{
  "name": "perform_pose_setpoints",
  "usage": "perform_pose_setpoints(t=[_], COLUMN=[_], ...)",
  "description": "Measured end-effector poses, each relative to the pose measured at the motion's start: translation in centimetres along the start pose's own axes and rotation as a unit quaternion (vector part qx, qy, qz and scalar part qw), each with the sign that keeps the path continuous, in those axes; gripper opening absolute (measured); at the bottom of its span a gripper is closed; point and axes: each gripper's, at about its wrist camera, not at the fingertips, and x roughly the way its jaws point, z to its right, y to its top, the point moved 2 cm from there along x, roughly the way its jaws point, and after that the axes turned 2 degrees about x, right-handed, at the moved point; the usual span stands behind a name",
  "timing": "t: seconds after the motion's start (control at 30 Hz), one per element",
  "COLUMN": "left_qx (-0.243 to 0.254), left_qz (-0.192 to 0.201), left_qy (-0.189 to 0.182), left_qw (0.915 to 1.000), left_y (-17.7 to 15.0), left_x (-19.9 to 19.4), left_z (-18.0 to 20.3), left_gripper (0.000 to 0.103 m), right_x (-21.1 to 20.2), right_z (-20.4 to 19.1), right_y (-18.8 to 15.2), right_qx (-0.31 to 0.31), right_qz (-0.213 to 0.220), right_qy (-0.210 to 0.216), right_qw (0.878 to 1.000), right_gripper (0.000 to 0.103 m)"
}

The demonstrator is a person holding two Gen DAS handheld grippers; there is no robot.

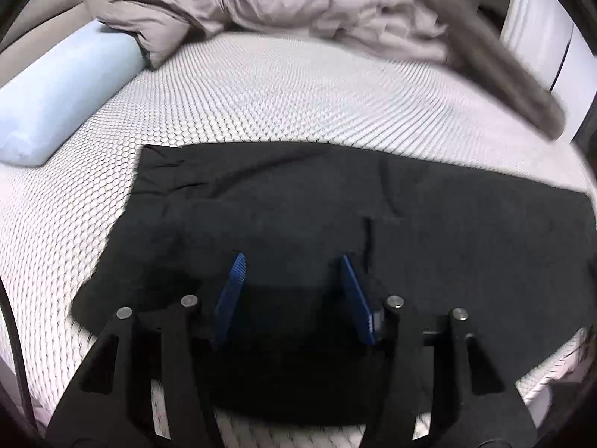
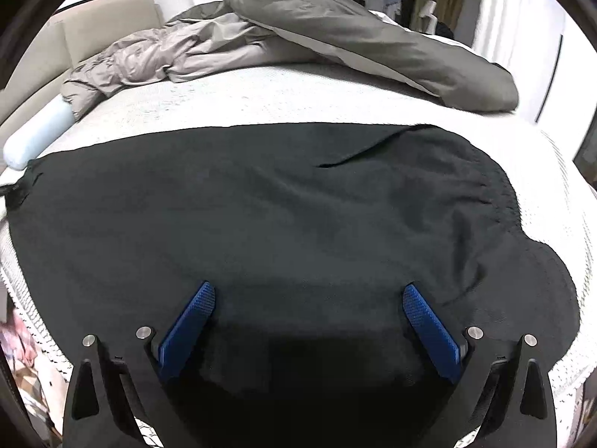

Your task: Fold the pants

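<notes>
A: Where are the pants (image 2: 261, 224)?

B: Flat on the bed (image 2: 261, 97), near edge, running sideways. Black fabric, looks already doubled leg over leg, though that's my guess from the outline. Gathered waistband end sits to the right in the right wrist view, narrow cuff end far left near the bolster (image 2: 35, 138).

A: Grippers?

B: Left gripper (image 1: 293, 261): jaws partly apart, nothing pinched, the blue pads (image 1: 233, 291) hang over the cloth. Right gripper (image 2: 308, 291): jaws spread wide, empty, over the middle-to-waist part. Neither grasps anything.

A: Why parked there?

B: One hand per end makes sense for a crosswise fold, so each can take an edge and bring one end over the other. Both point steeply down at the fabric, so I'd call this a setup before the next pinch. Left view is smeared, so contact with the cloth I can't tell.

A: Fold progress?

B: Partway at best. Long shape not yet shortened. A loose ridge of cloth shows near the far edge in the right view; it may want smoothing first.

A: Surface?

B: White mattress cover with a fine honeycomb texture. Soft, so edges may sink in and be harder to pick.

A: Room?

B: Crumpled grey duvet (image 2: 179, 52) pushed to the far side, pale blue bolster against a beige headboard (image 2: 93, 26), white curtains (image 2: 522, 7) behind. Some clutter off the bed's lower left, too blurred to name.
</notes>
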Motion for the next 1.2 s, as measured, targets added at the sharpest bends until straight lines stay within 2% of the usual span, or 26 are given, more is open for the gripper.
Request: perform_pose_setpoints(t=[0.03, 0.07, 0.1, 0.17, 0.3, 0.33, 0.43, 0.47, 0.5, 0.53, 0.57, 0.63, 0.77, 0.8, 0.83, 0.93, 1.0, 1.03, 1.07, 1.13, 1.2], left_qx=[0.006, -0.004, -0.039, -0.060, -0.050, -0.046, -0.033, -0.029, -0.027, -0.033, -0.045, -0.071, -0.058, -0.048, -0.039, -0.014, -0.009, 0.004, 0.014, 0.031, 0.039], left_qz=[-0.005, 0.000, -0.001, 0.003, 0.014, 0.022, 0.036, 0.029, 0.011, -0.009, -0.023, -0.025, -0.020, -0.016, -0.004, 0.025, 0.040, 0.047, 0.050, 0.059, 0.055], left_qy=[0.037, 0.053, 0.033, 0.026, 0.037, 0.027, -0.014, -0.007, 0.016, 0.036, 0.041, 0.032, 0.092, 0.097, 0.086, 0.043, 0.004, -0.033, -0.047, -0.072, -0.102], left_qw=[0.9993, 0.9986, 0.9987, 0.9978, 0.9980, 0.9983, 0.9987, 0.9991, 0.9994, 0.9988, 0.9979, 0.9966, 0.9939, 0.9940, 0.9955, 0.9986, 0.9992, 0.9984, 0.9975, 0.9951, 0.9925], left_y=[0.3, 0.6, 0.7, 0.4, 0.6, 0.1, 1.2, 1.8, 2.3, 2.6, 2.8, 2.8, 2.0, 1.7, 1.1, -0.4, -1.3, -1.9, -2.2, -3.1, -3.7], left_x=[1.0, 1.3, 1.4, 0.6, -0.3, -1.1, -1.4, -0.9, 0.3, 1.5, 2.6, 2.4, 0.1, -0.8, -2.1, -5.1, -6.3, -6.9, -7.2, -7.7, -7.6], left_z=[-0.8, -1.7, -3.4, -4.9, -4.5, -3.9, -2.2, -1.9, -2.1, -2.7, -3.4, -4.0, -2.0, -1.2, 0.1, 3.5, 6.1, 8.1, 9.3, 12.3, 14.8], left_gripper=[0.051, 0.048, 0.038, 0.025, 0.025, 0.025, 0.028, 0.032, 0.039, 0.039, 0.040, 0.040, 0.040, 0.040, 0.040, 0.041, 0.058, 0.059, 0.060, 0.061, 0.066], right_x=[0.1, 0.3, 0.3, 0.3, 0.2, 0.1, -0.2, -0.1, 0.0, 0.0, 0.2, 0.5, 0.6, 0.4, 0.0, -0.8, -0.5, -0.3, -0.3, -0.8, -1.3], right_z=[0.0, 0.0, 0.2, 0.9, 1.4, 1.3, 1.3, 1.2, 1.1, 0.9, 0.6, 0.4, 1.6, 1.7, 1.6, -0.2, -1.7, -2.0, -2.0, -0.3, 2.5], right_y=[-0.1, -0.3, -0.5, -0.7, -0.5, -0.4, -0.3, -0.1, 0.1, 0.2, 0.1, -0.1, -0.1, -0.1, 0.0, -0.2, -0.8, -1.1, -1.3, -1.4, -1.4], right_qx=[-0.004, -0.007, -0.006, -0.001, 0.003, 0.005, 0.010, 0.013, 0.015, 0.015, 0.010, -0.004, 0.018, 0.023, 0.021, -0.022, -0.066, -0.082, -0.090, -0.070, -0.028], right_qz=[-0.004, -0.009, -0.011, -0.013, -0.011, -0.010, -0.005, -0.003, -0.001, 0.000, -0.001, -0.006, -0.016, -0.016, -0.015, -0.006, -0.016, -0.021, -0.022, -0.018, -0.007], right_qy=[-0.002, -0.007, -0.010, -0.013, -0.013, -0.014, -0.004, 0.001, 0.007, 0.012, 0.012, 0.001, -0.041, -0.043, -0.042, 0.003, 0.012, 0.005, 0.004, -0.003, -0.035], right_qw=[1.000, 1.000, 1.000, 1.000, 1.000, 1.000, 1.000, 1.000, 1.000, 1.000, 1.000, 1.000, 0.999, 0.999, 0.999, 1.000, 0.998, 0.996, 0.996, 0.997, 0.999], right_gripper=[0.102, 0.102, 0.102, 0.102, 0.102, 0.102, 0.102, 0.102, 0.102, 0.102, 0.102, 0.102, 0.102, 0.102, 0.102, 0.102, 0.102, 0.102, 0.102, 0.102, 0.102])
